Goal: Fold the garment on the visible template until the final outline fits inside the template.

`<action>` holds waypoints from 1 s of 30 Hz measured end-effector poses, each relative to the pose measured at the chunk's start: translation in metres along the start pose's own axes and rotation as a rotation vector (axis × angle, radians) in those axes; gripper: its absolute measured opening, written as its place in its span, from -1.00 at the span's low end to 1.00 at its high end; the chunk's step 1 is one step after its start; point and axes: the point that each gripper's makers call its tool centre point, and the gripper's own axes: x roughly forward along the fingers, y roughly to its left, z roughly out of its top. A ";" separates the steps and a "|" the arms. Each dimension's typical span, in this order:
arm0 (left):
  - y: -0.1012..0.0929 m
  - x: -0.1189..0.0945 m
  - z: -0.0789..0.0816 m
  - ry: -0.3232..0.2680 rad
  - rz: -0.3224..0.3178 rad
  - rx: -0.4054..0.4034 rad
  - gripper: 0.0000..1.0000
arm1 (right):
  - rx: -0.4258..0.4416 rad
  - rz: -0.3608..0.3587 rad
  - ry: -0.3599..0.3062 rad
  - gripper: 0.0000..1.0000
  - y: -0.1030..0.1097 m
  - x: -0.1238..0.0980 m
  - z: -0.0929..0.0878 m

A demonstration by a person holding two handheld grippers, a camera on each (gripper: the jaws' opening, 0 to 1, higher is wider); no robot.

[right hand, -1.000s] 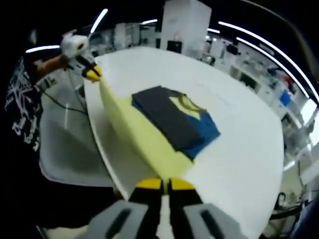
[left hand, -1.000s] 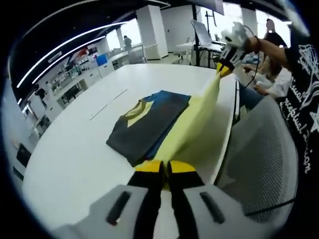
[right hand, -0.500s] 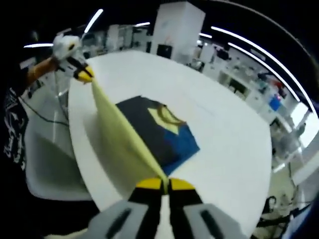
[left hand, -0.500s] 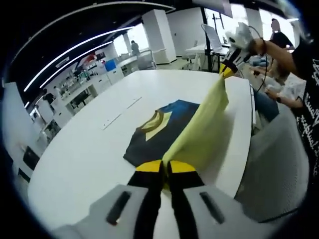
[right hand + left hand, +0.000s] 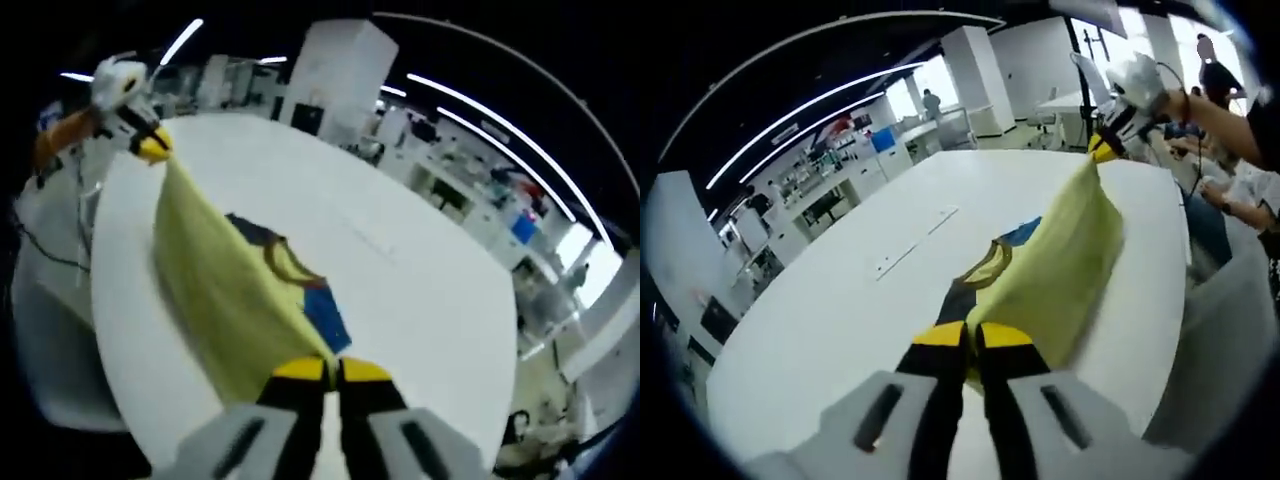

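A white table (image 5: 840,310) serves as the landmark. In the left gripper view, its bare top spreads away to the left, toward blurred shelves and counters at the far side of the room. Near the table's middle lies the garment (image 5: 985,272), a dark piece with a blue patch and a curved yellow neckline; most of it is hidden behind a lifted yellow flap (image 5: 1060,275). The left gripper (image 5: 971,336), with yellow-tipped jaws rising from the bottom of the view, is closed on one corner of that flap, above the table's near edge. To the right, above the table's far right edge, the right gripper (image 5: 1106,148) pinches the flap's other corner, held by a person's hand (image 5: 1170,98), so the yellow fabric hangs stretched between the two tools, clear of the tabletop.

In the right gripper view, the left gripper (image 5: 150,146) sits at the upper left, over the table's (image 5: 420,290) edge, clamped on the flap's (image 5: 220,300) far corner. The yellow sheet slopes down across the table to the right gripper (image 5: 330,370), whose jaws are closed on the near corner. Just right of the sheet, the garment's (image 5: 310,290) blue and dark fabric with its neckline peeks out, lying flat on the table. I cannot make out a template outline.
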 end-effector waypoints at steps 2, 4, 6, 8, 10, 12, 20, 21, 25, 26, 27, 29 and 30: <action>0.008 0.004 0.002 -0.003 0.009 -0.009 -0.97 | -0.013 -0.021 -0.011 -1.00 -0.011 0.010 0.008; 0.016 0.009 0.005 -0.010 0.015 -0.025 -0.97 | -0.039 -0.030 -0.010 -1.00 -0.017 0.015 0.011; 0.021 0.015 0.007 -0.011 0.020 -0.033 -0.97 | -0.041 -0.052 -0.025 -1.00 -0.025 0.022 0.017; 0.027 0.021 0.007 -0.010 0.029 -0.034 -0.97 | -0.032 -0.053 -0.020 -1.00 -0.028 0.029 0.020; 0.035 0.030 0.005 -0.004 0.034 -0.049 -0.97 | -0.025 -0.057 -0.011 -1.00 -0.032 0.038 0.019; 0.040 0.038 0.005 -0.004 0.038 -0.062 -0.98 | -0.015 -0.060 -0.009 -1.00 -0.036 0.044 0.019; 0.051 0.074 -0.019 0.047 0.030 -0.116 -0.97 | -0.016 -0.038 0.022 -1.00 -0.037 0.078 0.008; 0.051 0.077 -0.023 0.057 0.028 -0.123 -0.97 | -0.019 -0.040 0.022 -1.00 -0.037 0.082 0.007; 0.052 0.097 -0.038 0.077 0.005 -0.168 -0.97 | -0.056 -0.023 0.064 -1.00 -0.036 0.101 -0.003; 0.053 0.102 -0.043 0.084 0.007 -0.171 -0.97 | -0.063 -0.021 0.067 -1.00 -0.036 0.105 -0.003; 0.054 0.105 -0.046 0.093 0.008 -0.175 -0.97 | -0.068 -0.015 0.073 -1.00 -0.034 0.110 -0.005; 0.056 0.115 -0.055 0.109 0.004 -0.181 -0.97 | -0.065 -0.008 0.081 -1.00 -0.034 0.117 -0.008; 0.056 0.119 -0.059 0.116 -0.001 -0.191 -0.97 | -0.070 -0.003 0.090 -1.00 -0.035 0.123 -0.011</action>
